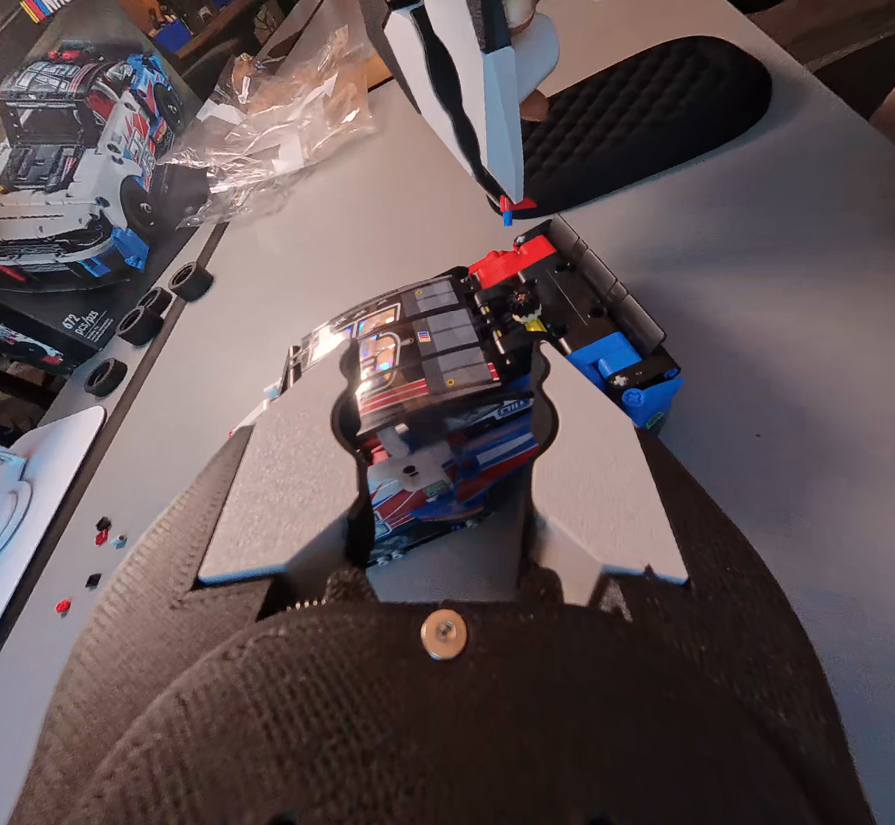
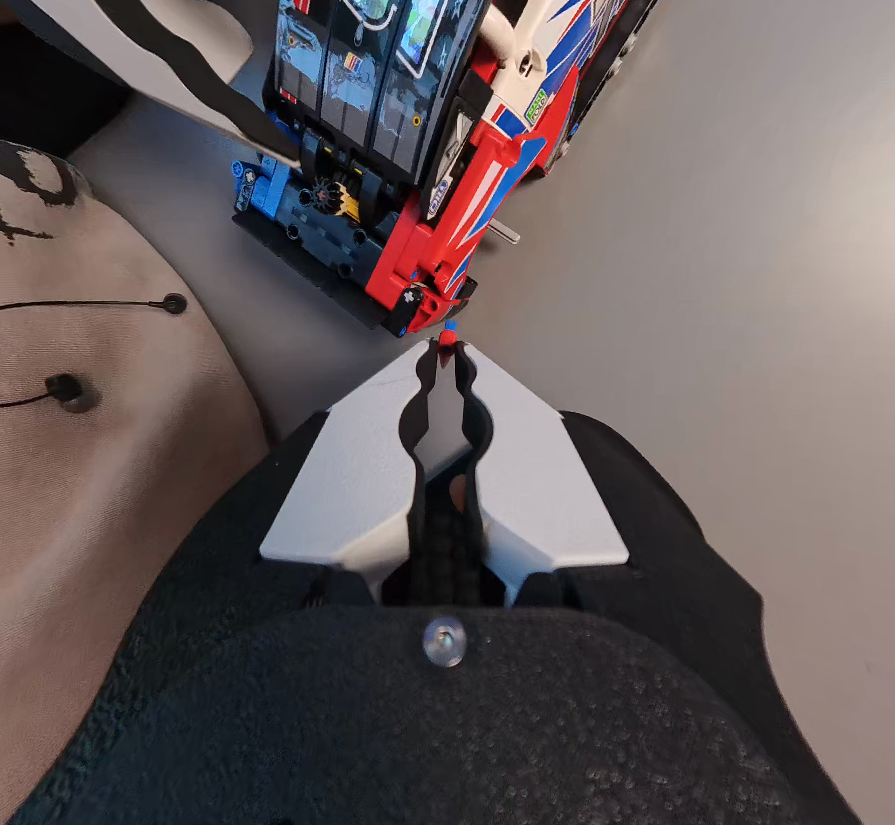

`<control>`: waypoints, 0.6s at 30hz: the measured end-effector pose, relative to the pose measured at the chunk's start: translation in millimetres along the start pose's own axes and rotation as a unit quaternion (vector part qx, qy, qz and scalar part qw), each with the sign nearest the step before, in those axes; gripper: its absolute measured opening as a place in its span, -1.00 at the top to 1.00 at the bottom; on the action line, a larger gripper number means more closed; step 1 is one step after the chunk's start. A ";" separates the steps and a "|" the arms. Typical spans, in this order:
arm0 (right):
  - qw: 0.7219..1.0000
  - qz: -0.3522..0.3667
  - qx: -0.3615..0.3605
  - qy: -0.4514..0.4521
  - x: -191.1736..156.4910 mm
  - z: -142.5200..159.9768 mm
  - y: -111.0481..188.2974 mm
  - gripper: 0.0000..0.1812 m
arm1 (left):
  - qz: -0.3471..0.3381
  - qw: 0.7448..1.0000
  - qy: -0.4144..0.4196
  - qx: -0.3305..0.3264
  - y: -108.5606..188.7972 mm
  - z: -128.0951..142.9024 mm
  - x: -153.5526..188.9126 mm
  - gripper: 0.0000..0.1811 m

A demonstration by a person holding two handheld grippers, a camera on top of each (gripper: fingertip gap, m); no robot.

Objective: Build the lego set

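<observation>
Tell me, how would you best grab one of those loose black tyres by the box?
Judging by shape, I'd take a tyre across its outer tread, coming from above with the tool's fingers either side. The tyres lie apart from one another on the table, near the box, and the ridged round tread should give flat fingers something to pinch.

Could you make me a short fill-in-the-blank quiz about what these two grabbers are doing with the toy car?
1. The left gripper is clamped around the ____ of the lego car.
2. The right gripper pinches a small red and ____ piece.
3. Four loose black ____ lie beside the set's box.

Missing words: body; blue; tyres
</observation>
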State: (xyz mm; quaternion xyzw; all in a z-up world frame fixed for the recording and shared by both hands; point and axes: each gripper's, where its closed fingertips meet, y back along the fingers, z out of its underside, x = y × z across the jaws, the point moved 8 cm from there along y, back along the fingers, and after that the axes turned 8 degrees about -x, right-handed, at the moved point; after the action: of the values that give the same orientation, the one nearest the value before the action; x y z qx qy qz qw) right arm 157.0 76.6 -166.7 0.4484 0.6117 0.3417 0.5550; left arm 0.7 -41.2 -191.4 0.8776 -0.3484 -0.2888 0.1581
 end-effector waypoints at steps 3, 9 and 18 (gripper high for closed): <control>1.000 -0.009 -0.028 -0.004 -0.1 -4.9 1.1 0.96 | 0.005 1.000 0.003 -0.001 -10.0 -6.4 6.2 0.27; 0.998 -0.022 -0.059 -0.009 2.1 -10.0 -1.7 0.96 | 0.003 1.000 0.007 -0.016 -12.3 -10.5 6.2 0.29; 0.996 -0.015 -0.090 -0.008 6.4 -18.2 0.2 0.95 | 0.013 1.000 0.016 -0.021 1.2 -15.1 -7.8 0.34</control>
State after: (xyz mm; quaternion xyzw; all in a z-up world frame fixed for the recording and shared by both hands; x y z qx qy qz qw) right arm 139.2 84.0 -166.1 0.3901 0.5809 0.3831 0.6030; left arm 4.7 -35.5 -175.9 0.8741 -0.3507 -0.2802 0.1853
